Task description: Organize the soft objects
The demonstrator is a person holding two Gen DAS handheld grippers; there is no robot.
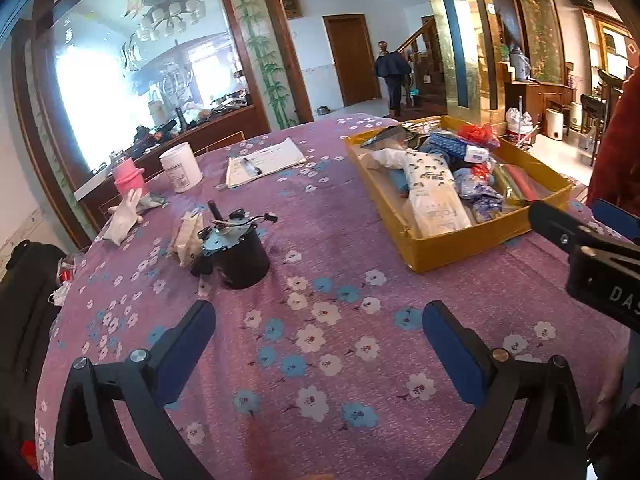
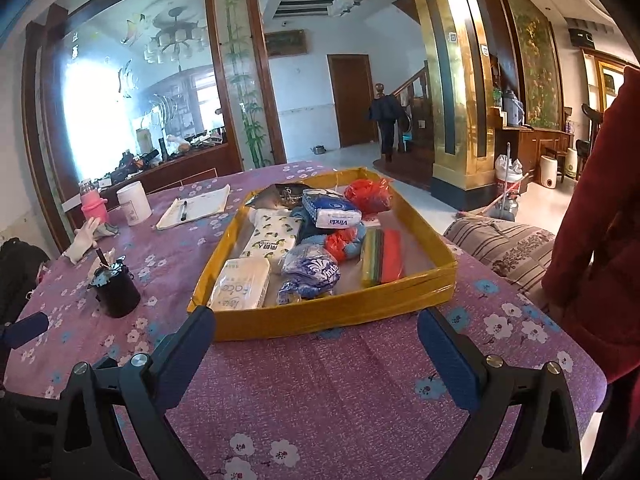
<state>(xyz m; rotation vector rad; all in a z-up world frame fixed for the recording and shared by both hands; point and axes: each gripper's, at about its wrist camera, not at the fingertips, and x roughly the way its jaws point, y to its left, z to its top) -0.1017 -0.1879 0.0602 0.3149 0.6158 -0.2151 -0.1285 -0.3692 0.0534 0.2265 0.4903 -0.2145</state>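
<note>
while idle, both hand-held grippers (image 1: 318,330) (image 2: 312,336) agape

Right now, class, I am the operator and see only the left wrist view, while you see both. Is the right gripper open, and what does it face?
Observer: The right gripper is open and empty, over the tablecloth, pointing at the near wall of the yellow tray.
Operator: I cannot read the white pack by that wall.
Observer: The white pack is printed "face" and lies flat in the tray's near left corner.
Operator: What is past the table on the right?
Observer: A striped cushion sits beside the table edge.
</note>
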